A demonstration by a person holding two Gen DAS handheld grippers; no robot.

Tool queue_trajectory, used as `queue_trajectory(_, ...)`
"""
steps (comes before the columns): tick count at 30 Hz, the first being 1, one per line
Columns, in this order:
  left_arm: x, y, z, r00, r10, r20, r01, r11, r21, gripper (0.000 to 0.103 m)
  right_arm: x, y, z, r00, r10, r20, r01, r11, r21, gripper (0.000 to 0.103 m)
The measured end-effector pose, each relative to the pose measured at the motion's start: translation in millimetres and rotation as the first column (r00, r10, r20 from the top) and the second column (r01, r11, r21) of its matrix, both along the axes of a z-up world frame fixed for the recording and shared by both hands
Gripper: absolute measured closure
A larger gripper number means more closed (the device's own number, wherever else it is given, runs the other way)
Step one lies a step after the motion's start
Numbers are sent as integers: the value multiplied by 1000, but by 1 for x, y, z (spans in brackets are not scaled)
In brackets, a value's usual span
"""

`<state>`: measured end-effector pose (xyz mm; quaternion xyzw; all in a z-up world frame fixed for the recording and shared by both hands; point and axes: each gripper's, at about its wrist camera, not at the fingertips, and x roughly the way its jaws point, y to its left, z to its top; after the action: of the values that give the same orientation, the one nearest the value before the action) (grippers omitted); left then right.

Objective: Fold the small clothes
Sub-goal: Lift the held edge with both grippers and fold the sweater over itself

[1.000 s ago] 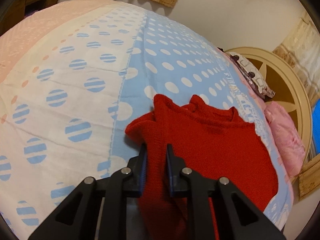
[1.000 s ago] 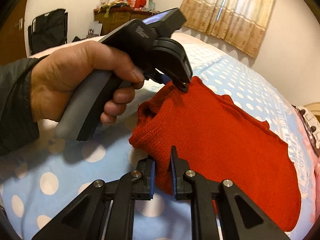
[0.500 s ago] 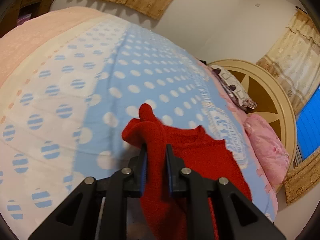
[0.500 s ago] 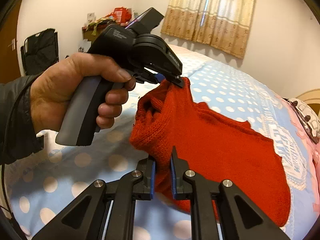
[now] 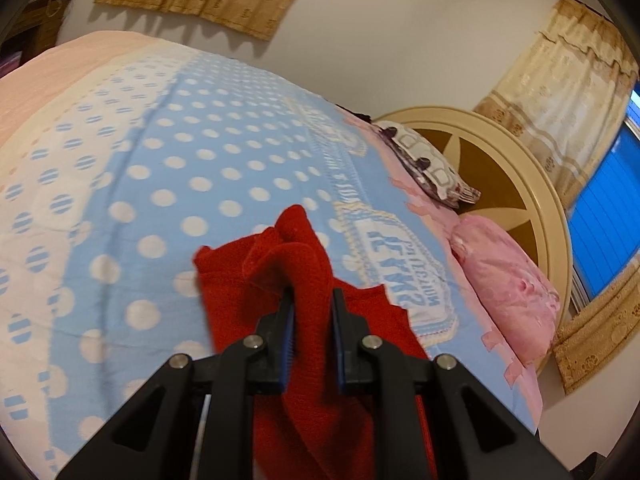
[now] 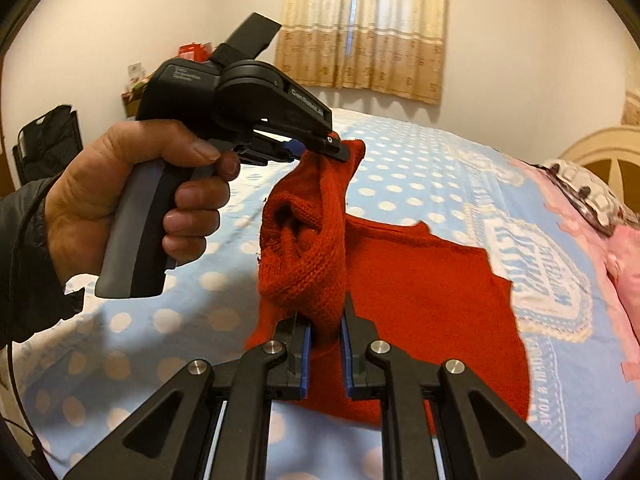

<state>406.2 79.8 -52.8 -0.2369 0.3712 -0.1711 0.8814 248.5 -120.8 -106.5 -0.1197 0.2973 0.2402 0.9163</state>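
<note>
A red knit sweater point(image 6: 420, 292) lies on the blue polka-dot bedspread point(image 6: 400, 168), with its left edge lifted off the bed. My right gripper point(image 6: 325, 320) is shut on the near part of that lifted edge. My left gripper point(image 6: 340, 148), held in a hand, is shut on the far part of the same edge and holds it higher. In the left wrist view my left gripper point(image 5: 313, 300) pinches a fold of the sweater point(image 5: 296, 256), which hangs down between the fingers.
Pink pillows point(image 5: 508, 276) and a patterned pillow point(image 5: 428, 164) lie by the round cream headboard point(image 5: 500, 160) on the right. Curtains point(image 6: 364, 28) hang on the far wall. A cluttered dresser point(image 6: 136, 88) and a black bag point(image 6: 44, 140) stand at the left.
Both grippers have raised the sweater's left edge higher and carried it rightward over the body of the sweater. Both stay shut on the knit.
</note>
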Motion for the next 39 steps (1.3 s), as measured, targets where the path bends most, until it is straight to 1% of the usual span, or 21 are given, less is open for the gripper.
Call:
queue_trajectory(6, 10, -34, 2, 999, -40, -2, 40, 999, 6, 87, 3, -34, 6, 998, -54, -24, 55, 998, 38, 92)
queue_trajectory(11, 17, -57, 2, 998, -69, -15, 69, 997, 18, 87, 13, -55, 9, 994, -87, -65, 92, 993, 77, 92)
queue_trajectory(16, 24, -85, 0, 993, -114, -32, 116, 992, 56, 87, 19, -78, 6, 987, -105, -118, 119, 986, 116, 92)
queue_trajectory(23, 30, -123, -8, 985, -161, -65, 167, 980, 107, 87, 23, -106, -8, 973, -135, -187, 166, 973, 161, 92)
queue_trajectory(28, 36, -145, -14, 978, -189, -93, 201, 969, 142, 87, 28, -125, -16, 961, -152, -232, 197, 963, 186, 92)
queue_trajectory(32, 38, -156, -17, 973, -204, -107, 219, 963, 154, 87, 36, -140, -24, 941, -154, -302, 229, 945, 234, 92)
queue_trajectory(34, 37, -163, -17, 971, -216, -102, 232, 955, 184, 87, 40, -144, -28, 929, -150, -338, 244, 935, 257, 92)
queue_trajectory(39, 39, -176, -22, 969, -225, -99, 243, 940, 241, 87, 43, -153, -31, 917, -151, -369, 267, 920, 287, 92)
